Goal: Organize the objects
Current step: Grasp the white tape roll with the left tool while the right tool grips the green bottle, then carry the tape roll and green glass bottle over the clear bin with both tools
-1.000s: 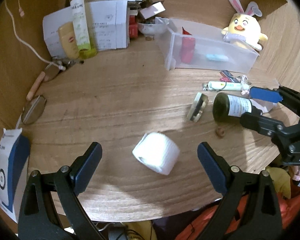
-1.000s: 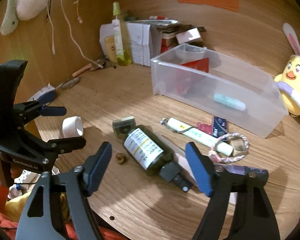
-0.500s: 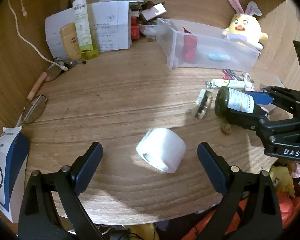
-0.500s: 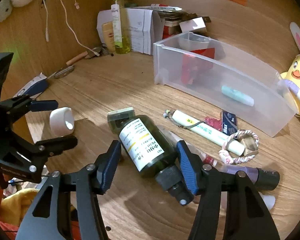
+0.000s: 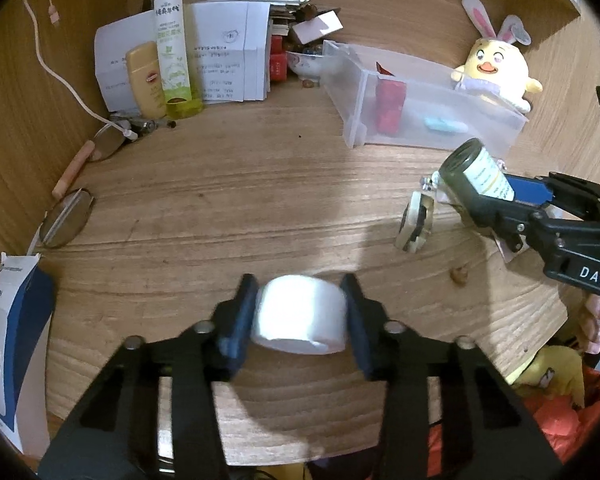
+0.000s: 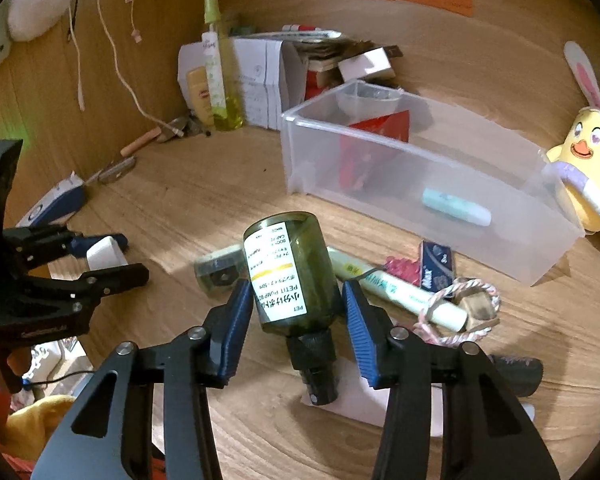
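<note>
My left gripper (image 5: 300, 316) is shut on a white tape roll (image 5: 300, 314) near the wooden desk's front edge; the roll also shows in the right wrist view (image 6: 106, 254). My right gripper (image 6: 296, 304) is shut on a dark green pump bottle (image 6: 290, 276) with a white label, lifted and tilted above the desk, base pointing away. The bottle also shows in the left wrist view (image 5: 476, 172), at the right. A clear plastic bin (image 6: 420, 176) behind it holds a red packet (image 6: 364, 148) and a pale blue tube (image 6: 456, 206).
A cream tube (image 6: 396, 288), a small dark box (image 6: 436, 266), a rope ring (image 6: 464, 308) and a flat round tin (image 5: 416, 220) lie by the bin. A yellow bunny plush (image 5: 496, 60) stands far right. A spray bottle (image 5: 172, 40), papers (image 5: 228, 60), glasses (image 5: 64, 216) crowd the back left.
My left gripper moved forward and closed on the tape roll. My right gripper closed on the green bottle and lifted it off the desk, tilting it up.
</note>
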The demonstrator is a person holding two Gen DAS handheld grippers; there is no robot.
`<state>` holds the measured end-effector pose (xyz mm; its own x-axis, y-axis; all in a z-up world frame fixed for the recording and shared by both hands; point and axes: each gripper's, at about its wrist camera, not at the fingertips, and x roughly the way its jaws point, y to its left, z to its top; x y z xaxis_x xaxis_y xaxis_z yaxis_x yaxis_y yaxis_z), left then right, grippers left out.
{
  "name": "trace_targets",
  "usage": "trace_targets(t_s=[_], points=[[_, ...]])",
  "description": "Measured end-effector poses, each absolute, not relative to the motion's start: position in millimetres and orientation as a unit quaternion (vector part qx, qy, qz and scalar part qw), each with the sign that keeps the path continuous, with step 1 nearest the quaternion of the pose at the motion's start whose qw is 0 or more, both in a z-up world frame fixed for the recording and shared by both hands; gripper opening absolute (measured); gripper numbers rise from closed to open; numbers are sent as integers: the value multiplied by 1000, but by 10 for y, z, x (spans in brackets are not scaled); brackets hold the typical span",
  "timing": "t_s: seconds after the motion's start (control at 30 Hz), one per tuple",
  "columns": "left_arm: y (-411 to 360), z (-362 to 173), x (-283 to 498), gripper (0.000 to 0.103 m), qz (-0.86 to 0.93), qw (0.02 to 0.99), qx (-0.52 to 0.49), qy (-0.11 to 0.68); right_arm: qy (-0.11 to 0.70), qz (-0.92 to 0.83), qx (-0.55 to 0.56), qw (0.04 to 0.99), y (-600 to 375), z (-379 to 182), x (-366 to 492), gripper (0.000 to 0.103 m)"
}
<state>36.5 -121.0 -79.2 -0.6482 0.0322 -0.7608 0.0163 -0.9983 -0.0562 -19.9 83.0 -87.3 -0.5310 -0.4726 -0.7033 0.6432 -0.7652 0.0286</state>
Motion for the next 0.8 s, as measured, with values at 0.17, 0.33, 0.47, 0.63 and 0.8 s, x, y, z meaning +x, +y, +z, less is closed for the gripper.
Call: trace_targets(t_s=[0.17, 0.33, 0.47, 0.63, 0.8], points=[[-1226, -734, 302, 40, 912, 1, -408, -38, 106, -874, 353, 316, 903, -793, -233, 42], [-1193, -590, 260, 40, 920, 1, -390, -36, 90, -881, 346, 311, 1020, -700, -274, 41], [-1143, -441, 206, 40, 928, 6, -372, -34, 77, -887, 336, 309, 1126, -591, -299, 39], [-1070, -282, 125, 40, 935, 15, -352, -40, 61, -895, 322, 304, 1248, -458, -335, 39], [-977, -142, 30, 40, 942, 26, -333, -39, 53, -907, 301, 291, 1390, -306, -365, 39]])
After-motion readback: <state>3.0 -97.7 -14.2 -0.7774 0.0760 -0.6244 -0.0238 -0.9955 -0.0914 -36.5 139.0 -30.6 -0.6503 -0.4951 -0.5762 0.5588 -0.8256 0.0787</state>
